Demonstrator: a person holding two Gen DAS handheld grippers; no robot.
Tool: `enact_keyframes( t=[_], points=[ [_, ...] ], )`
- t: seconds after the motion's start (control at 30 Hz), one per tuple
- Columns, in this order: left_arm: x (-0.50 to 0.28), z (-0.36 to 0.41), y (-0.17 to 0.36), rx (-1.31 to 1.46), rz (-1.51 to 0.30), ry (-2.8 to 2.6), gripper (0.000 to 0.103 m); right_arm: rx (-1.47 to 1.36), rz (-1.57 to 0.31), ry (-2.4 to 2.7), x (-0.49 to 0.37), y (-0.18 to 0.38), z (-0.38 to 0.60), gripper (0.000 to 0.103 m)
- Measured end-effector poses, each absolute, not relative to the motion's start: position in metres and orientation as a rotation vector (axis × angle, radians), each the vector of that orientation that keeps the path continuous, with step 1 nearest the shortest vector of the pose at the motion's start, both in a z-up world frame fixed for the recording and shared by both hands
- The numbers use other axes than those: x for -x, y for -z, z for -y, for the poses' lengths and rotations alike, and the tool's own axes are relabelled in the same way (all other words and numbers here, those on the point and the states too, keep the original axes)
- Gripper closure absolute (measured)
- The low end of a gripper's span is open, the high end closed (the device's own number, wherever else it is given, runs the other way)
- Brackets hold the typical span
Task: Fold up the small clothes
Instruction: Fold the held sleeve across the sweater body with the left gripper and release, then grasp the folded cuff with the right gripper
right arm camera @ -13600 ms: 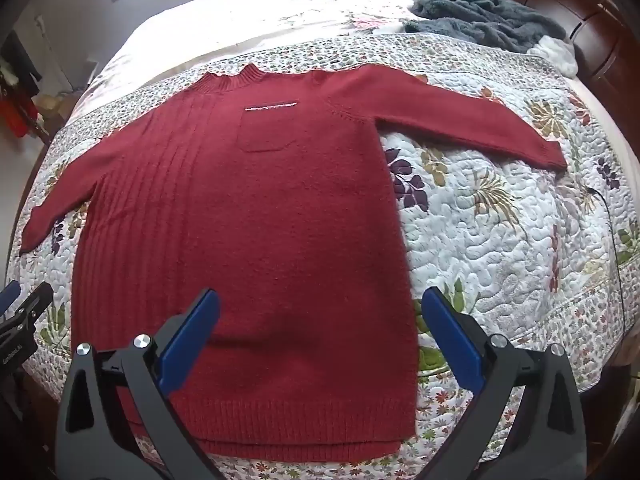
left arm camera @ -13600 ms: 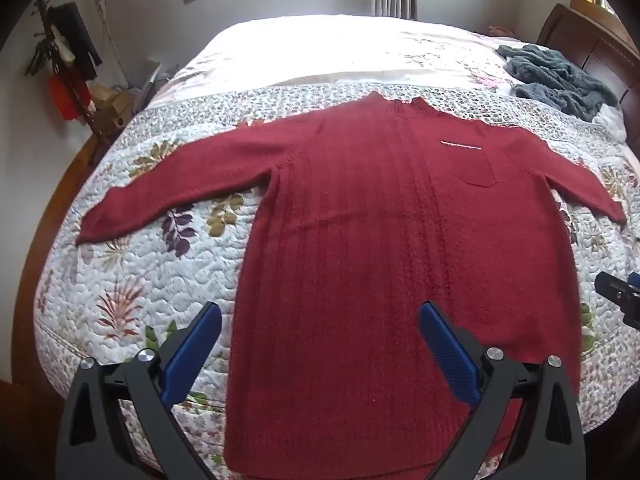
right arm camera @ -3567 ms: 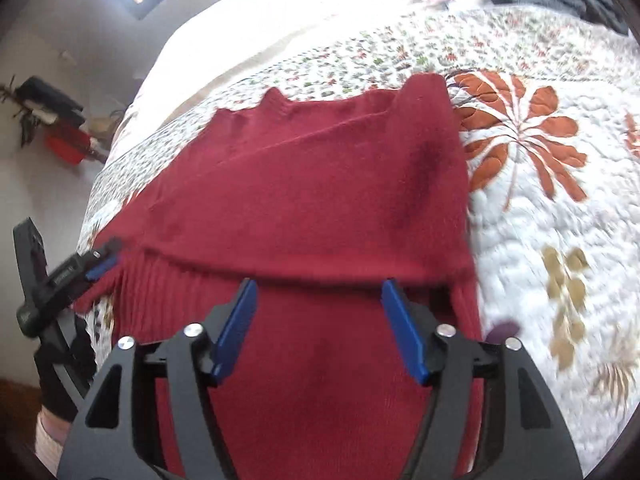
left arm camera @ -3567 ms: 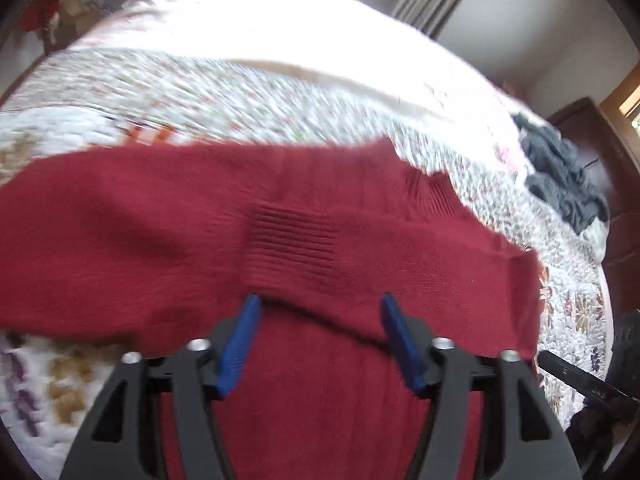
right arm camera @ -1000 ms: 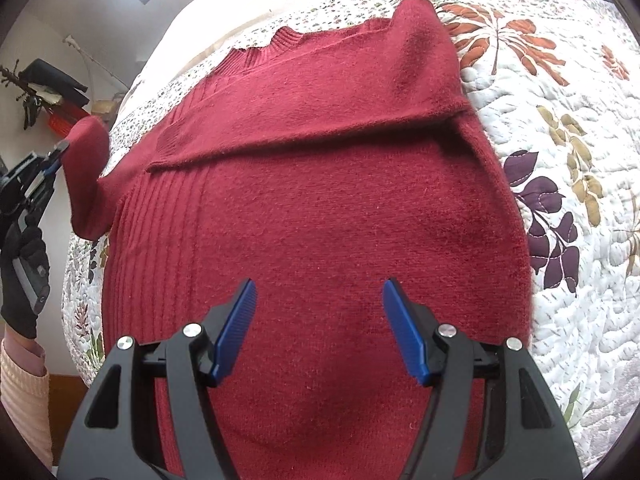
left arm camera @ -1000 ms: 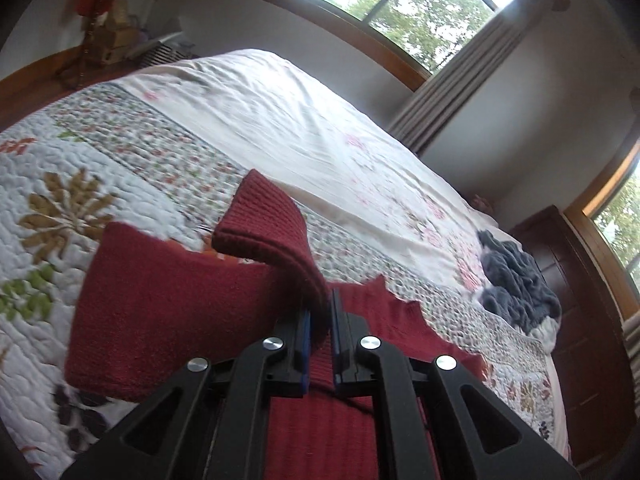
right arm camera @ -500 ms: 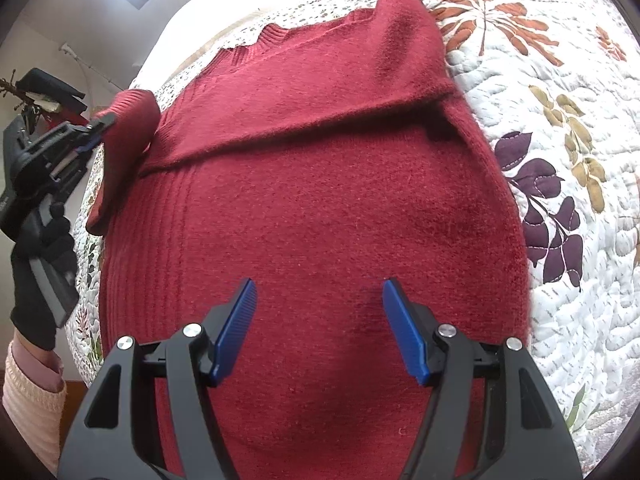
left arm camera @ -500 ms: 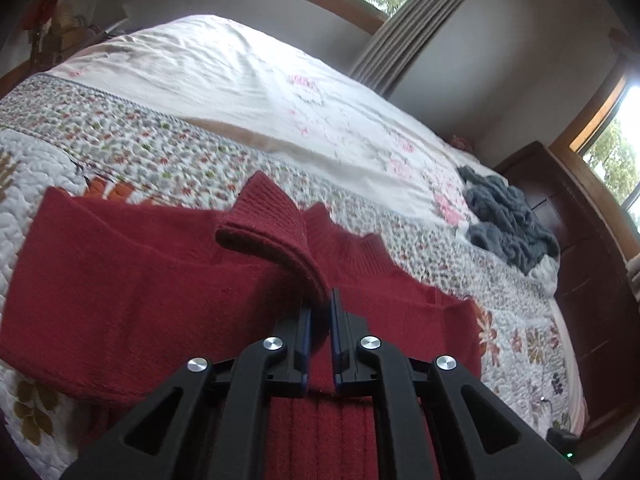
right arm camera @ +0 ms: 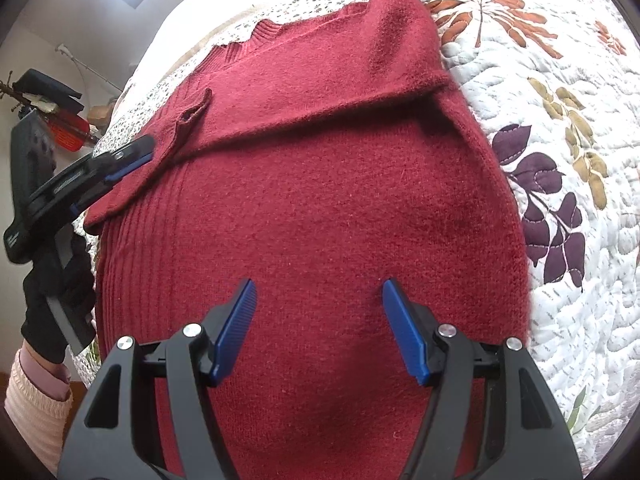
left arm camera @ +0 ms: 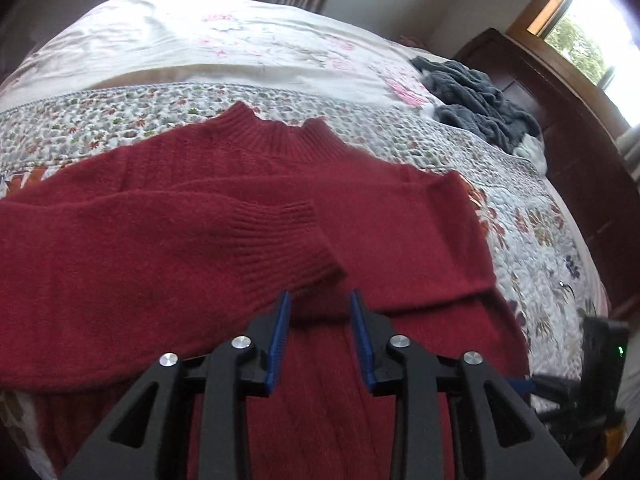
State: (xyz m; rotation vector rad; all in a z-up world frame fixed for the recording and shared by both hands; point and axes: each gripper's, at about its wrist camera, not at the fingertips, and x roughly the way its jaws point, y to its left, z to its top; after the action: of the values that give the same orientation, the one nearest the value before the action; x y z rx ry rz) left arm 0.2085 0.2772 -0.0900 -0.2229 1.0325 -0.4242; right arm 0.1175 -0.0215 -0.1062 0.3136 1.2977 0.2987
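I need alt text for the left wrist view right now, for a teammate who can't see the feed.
The left hand-held gripper is open just short of the ribbed cuff of a red sweater's sleeve, which lies folded across the sweater chest. The sweater is spread on a floral quilt, with a grey garment bunched near the dark wooden headboard.

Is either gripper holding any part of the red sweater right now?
No. The left gripper is open just behind the ribbed cuff of the red knitted sweater; the right gripper hovers open over its body.

Floral quilt on bed; grey blanket (crumpled) near dark wooden headboard
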Motion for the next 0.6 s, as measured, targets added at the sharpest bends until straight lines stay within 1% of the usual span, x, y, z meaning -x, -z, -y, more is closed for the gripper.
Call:
enact_keyframes(
  t=[0.1,0.23,0.33,0.4,0.5,0.57,0.6],
  points=[
    [-0.202,-0.312,0.074,0.247,-0.993,0.361,0.062,-0.306,-1.291,-0.308,-0.123,0.101,0.019,0.038],
    [-0.204,-0.362,0.064,0.222,-0.971,0.192,0.061,-0.303,-1.273,-0.329,-0.134,0.091,0.012,0.038],
    [-0.206,-0.397,0.072,0.198,-0.998,0.067,0.061,-0.297,-1.265,-0.353,-0.143,0.085,0.002,0.038],
    [-0.207,-0.415,0.088,0.221,-1.044,0.024,0.061,-0.283,-1.268,-0.367,-0.149,0.083,-0.008,0.038],
    [-0.206,-0.426,0.117,0.254,-1.096,0.012,0.061,-0.255,-1.279,-0.382,-0.157,0.082,-0.023,0.038],
    [-0.204,-0.425,0.121,0.236,-1.076,0.014,0.061,-0.247,-1.291,-0.390,-0.164,0.082,-0.031,0.038],
    [-0.205,-0.422,0.120,0.240,-1.073,0.015,0.058,-0.247,-1.297,-0.396,-0.168,0.082,-0.036,0.038]
  ],
)
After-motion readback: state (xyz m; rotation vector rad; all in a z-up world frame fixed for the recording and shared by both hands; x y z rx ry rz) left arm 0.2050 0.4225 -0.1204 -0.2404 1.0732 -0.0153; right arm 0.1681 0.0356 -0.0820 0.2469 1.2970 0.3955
